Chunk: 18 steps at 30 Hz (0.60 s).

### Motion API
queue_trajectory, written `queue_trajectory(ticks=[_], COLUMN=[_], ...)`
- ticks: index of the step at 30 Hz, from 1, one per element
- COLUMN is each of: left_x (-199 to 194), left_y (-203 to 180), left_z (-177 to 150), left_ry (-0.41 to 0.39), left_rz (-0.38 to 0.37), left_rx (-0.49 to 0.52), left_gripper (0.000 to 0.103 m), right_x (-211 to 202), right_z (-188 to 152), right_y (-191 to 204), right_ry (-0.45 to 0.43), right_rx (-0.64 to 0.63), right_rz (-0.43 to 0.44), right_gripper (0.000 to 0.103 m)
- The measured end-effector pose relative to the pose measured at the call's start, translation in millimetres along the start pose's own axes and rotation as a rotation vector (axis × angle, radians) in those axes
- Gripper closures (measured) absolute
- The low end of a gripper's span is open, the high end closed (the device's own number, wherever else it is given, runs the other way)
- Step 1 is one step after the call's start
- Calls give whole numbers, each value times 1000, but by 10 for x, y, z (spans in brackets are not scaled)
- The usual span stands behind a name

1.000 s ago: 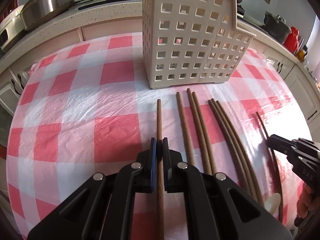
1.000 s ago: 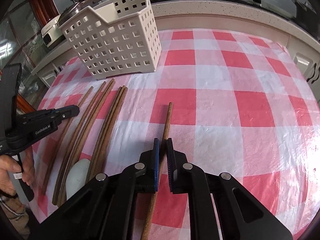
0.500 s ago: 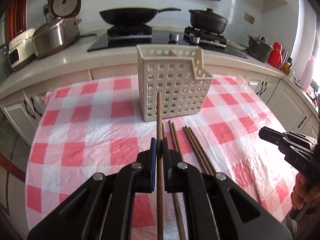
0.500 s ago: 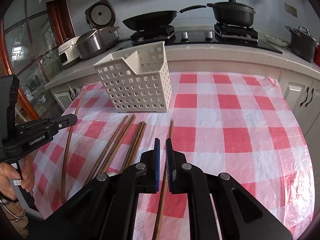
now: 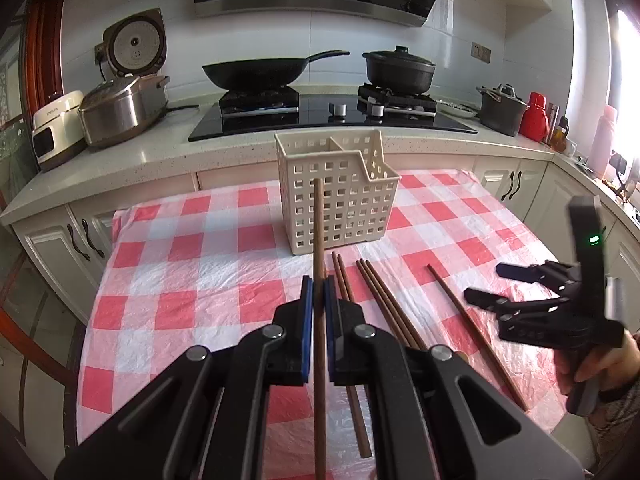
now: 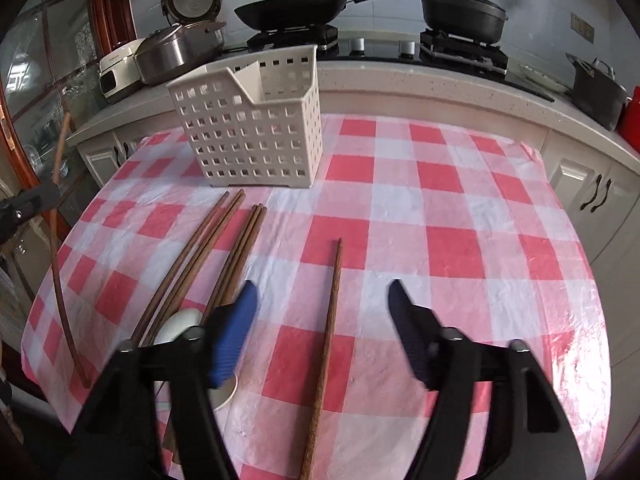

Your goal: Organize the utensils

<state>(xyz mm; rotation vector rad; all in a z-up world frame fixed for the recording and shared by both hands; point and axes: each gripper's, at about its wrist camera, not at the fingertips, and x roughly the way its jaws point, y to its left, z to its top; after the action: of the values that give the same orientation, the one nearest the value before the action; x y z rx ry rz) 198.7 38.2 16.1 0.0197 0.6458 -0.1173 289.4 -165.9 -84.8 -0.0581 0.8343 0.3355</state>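
We have the left gripper clamped on 1 chopstick, raised toward the basket for dropping in — right gripper gapes wide and empty over another chopstick.

Open checked surface is lying right of the lone chopstick, giving wide passage. The slotted basket is blocking the far centre; loose chopsticks are crowding the left approach.

Bright daylight glares from a window far right of the left tongs, fisheye curvature darkens every corner, and the right tongs show motion blur.
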Motion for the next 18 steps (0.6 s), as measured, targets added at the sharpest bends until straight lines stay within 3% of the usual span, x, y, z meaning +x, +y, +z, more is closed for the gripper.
queue_trajectory(ticks=[3,8,11,15,18], left_x=[-89,-153,-188,-218,-270], left_y=[2,38,58,54,15], left_z=[13,30,39,72,84], left_ry=[-21,-32,-39,-55,-71], left_rz=[4,-4,-7,-13,-9], left_rx=[4,-3,-5,-16,-5], left_gripper=[97,97,97,97,97], right_x=[266,565,551,403,96], right_z=[37,51,24,-49,-28], right_y=[-10,-59,-1,47,28], right_ry=[50,109,112,57,-38], right_rx=[-5,-5,-44,-51,-14], right_rz=[-44,-94,-98,-100,-79], right_gripper=[62,78,95,96,96])
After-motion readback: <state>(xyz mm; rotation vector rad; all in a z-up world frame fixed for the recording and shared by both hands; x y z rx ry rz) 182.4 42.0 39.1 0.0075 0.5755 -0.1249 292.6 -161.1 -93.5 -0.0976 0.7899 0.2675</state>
